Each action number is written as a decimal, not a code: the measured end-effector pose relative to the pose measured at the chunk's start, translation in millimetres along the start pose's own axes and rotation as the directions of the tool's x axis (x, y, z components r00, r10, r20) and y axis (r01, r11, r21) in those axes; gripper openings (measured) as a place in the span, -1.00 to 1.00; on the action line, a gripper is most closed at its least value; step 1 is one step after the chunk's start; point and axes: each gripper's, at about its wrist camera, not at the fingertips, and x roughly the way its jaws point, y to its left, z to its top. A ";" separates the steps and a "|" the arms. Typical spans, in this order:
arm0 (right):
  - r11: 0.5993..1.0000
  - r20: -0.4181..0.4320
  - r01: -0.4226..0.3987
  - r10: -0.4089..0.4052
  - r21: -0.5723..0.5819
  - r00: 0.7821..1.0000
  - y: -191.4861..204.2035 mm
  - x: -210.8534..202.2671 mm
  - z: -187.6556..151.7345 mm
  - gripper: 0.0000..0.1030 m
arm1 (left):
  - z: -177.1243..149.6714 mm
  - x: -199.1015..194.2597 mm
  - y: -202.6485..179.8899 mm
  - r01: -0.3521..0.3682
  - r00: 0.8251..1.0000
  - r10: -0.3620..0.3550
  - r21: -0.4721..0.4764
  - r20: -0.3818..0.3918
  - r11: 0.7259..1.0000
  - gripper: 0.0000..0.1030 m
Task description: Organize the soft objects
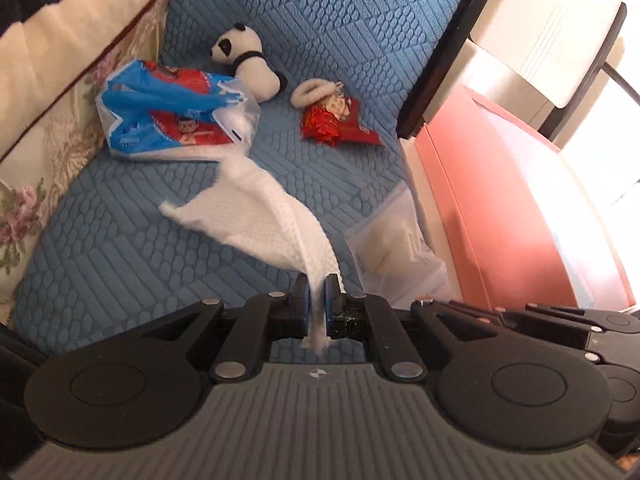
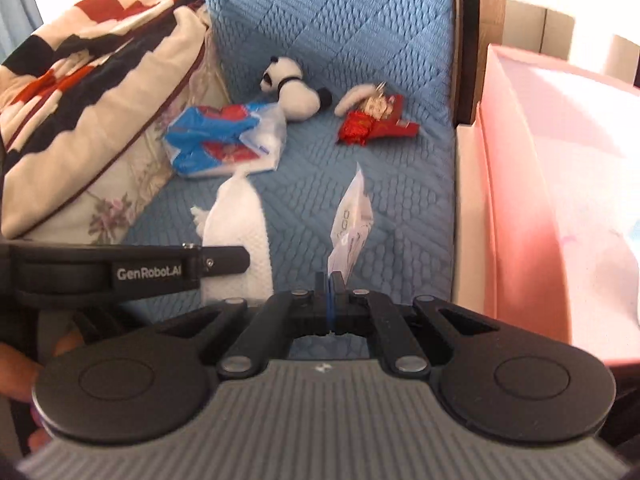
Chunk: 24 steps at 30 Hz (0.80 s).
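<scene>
Two matching black handheld grippers, grey ribbed bases.
Left gripper point(image 1: 319, 292) and right gripper point(image 2: 331, 280): blue pads point(image 1: 307, 300) are fitted; silver rivets are seen; "GenRobot.AI" is printed in white.

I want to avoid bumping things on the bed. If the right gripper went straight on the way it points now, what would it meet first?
Probably the blue quilted bed cover, just beyond the clear plastic packet that the right gripper holds. The red snack packet lies further along that line; depth is hard to judge.
</scene>
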 end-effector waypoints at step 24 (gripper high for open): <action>0.993 0.096 0.101 -0.096 -0.053 0.991 1.7 -7.7 4.7 -0.07 | 1.2 26.4 23.3 -0.005 1.000 0.002 -0.195 -0.018 0.981 0.26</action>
